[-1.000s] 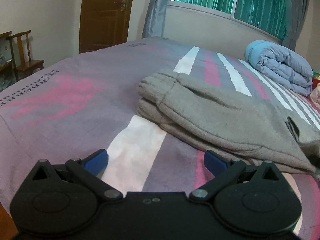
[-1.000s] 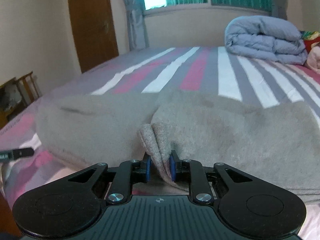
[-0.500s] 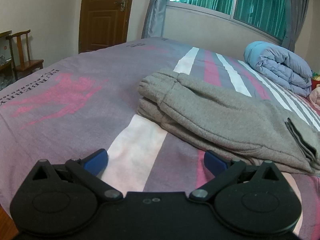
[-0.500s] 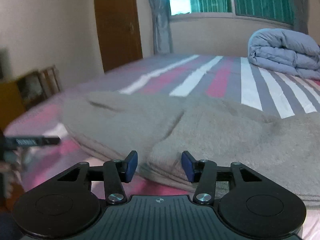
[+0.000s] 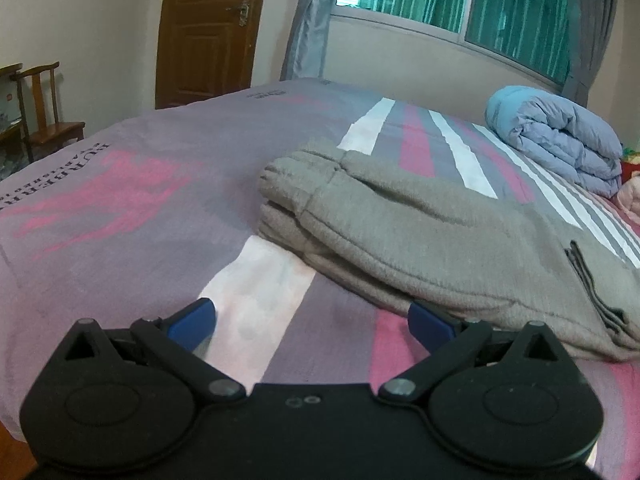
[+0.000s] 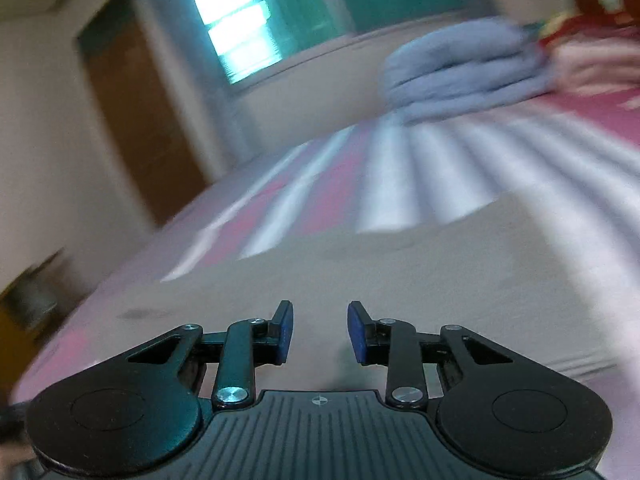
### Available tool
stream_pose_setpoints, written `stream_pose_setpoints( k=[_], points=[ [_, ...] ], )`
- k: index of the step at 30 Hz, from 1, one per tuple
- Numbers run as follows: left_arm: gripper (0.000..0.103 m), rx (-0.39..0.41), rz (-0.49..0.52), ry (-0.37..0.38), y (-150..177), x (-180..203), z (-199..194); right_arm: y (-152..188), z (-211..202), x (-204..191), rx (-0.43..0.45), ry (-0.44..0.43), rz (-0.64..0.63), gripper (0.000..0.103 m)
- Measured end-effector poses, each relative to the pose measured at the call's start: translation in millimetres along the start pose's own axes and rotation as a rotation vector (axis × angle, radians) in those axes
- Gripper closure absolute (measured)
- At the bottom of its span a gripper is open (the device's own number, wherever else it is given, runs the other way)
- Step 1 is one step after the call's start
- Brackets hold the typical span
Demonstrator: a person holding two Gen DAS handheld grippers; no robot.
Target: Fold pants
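Observation:
The grey sweatpants (image 5: 420, 236) lie folded in a flat stack on the striped bed, ahead and to the right in the left wrist view. My left gripper (image 5: 310, 320) is open and empty, low over the sheet just short of the stack's near edge. In the blurred, tilted right wrist view the pants (image 6: 360, 272) spread under and ahead of my right gripper (image 6: 319, 330), which is open, empty and above the cloth.
The bed sheet (image 5: 120, 208) has pink, white and purple stripes. A rolled blue quilt (image 5: 560, 140) lies at the far right, also in the right wrist view (image 6: 460, 72). A wooden chair (image 5: 44, 120) and a door (image 5: 200, 32) stand beyond the bed's left side.
My right gripper let go of the pants' edge, opened, then lifted and tilted, blurring its view. The left gripper stayed open and nearly still.

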State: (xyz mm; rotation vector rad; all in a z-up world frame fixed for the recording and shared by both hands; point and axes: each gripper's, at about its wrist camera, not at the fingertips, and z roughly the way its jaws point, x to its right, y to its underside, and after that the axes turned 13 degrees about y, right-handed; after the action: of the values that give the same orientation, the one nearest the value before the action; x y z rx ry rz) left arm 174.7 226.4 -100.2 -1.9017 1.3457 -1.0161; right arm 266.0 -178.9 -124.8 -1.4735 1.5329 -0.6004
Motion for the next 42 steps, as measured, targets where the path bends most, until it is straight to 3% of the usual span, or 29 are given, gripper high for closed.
stream_pose_setpoints(
  k=[3, 5, 6, 10, 13, 15, 17, 22, 27, 30, 33, 35, 36, 40, 42],
  points=[
    [0.006, 0.008, -0.014, 0.004, -4.9, 5.0, 7.5, -5.2, 0.3, 47.1, 0.014, 0.179, 0.011, 0.071],
    [0.006, 0.007, -0.018, 0.005, -8.6, 8.4, 12.8, 1.5, 21.8, 70.9, -0.098, 0.243, -0.002, 0.072],
    [0.006, 0.005, -0.015, 0.003, -10.6, 9.5, 14.7, 4.2, 30.8, 80.3, -0.150, 0.221, -0.001, 0.072],
    [0.006, 0.013, 0.002, 0.002, -17.5, 10.7, 17.7, -20.0, 25.4, 89.9, -0.040, 0.172, 0.019, 0.072],
    [0.006, 0.021, 0.002, -0.009, -22.0, 9.9, 22.5, -49.1, 51.5, 94.4, -0.026, 0.191, 0.027, 0.072],
    [0.006, 0.016, -0.009, -0.015, -25.8, 7.9, 28.4, -54.2, 74.5, 100.5, -0.059, 0.228, -0.001, 0.072],
    [0.006, 0.017, -0.024, -0.023, -31.5, 5.2, 33.1, -52.6, 105.9, 109.5, -0.186, 0.259, 0.006, 0.072],
    [0.006, 0.028, -0.031, -0.032, -44.2, 1.7, 45.8, -62.7, 88.7, 110.8, -0.047, 0.220, 0.026, 0.072],
    [0.006, -0.010, -0.028, -0.019, -47.6, 3.1, 62.5, -58.0, 116.0, 109.1, -0.146, 0.259, -0.017, 0.072],
    [0.006, -0.022, -0.024, -0.024, -44.8, 3.3, 66.3, -59.2, 104.6, 104.0, -0.115, 0.260, -0.027, 0.072],
    [0.006, -0.026, -0.036, -0.024, -40.0, 2.1, 66.2, -57.6, 89.1, 103.8, -0.029, 0.227, -0.039, 0.072],
    [0.006, -0.026, -0.059, -0.020, -38.8, 0.6, 63.8, -53.0, 110.9, 107.3, -0.149, 0.255, -0.070, 0.072],
    [0.006, -0.024, -0.071, -0.015, -38.8, -0.6, 61.4, -50.6, 109.2, 111.4, -0.159, 0.247, -0.048, 0.072],
    [0.006, -0.019, -0.153, 0.039, -36.6, -9.9, 52.5, -49.6, 65.3, 120.1, -0.048, 0.196, 0.019, 0.071],
    [0.007, -0.012, -0.220, 0.092, -32.8, -15.3, 46.7, -41.1, 38.3, 122.5, 0.007, 0.184, 0.026, 0.054]
  ],
)
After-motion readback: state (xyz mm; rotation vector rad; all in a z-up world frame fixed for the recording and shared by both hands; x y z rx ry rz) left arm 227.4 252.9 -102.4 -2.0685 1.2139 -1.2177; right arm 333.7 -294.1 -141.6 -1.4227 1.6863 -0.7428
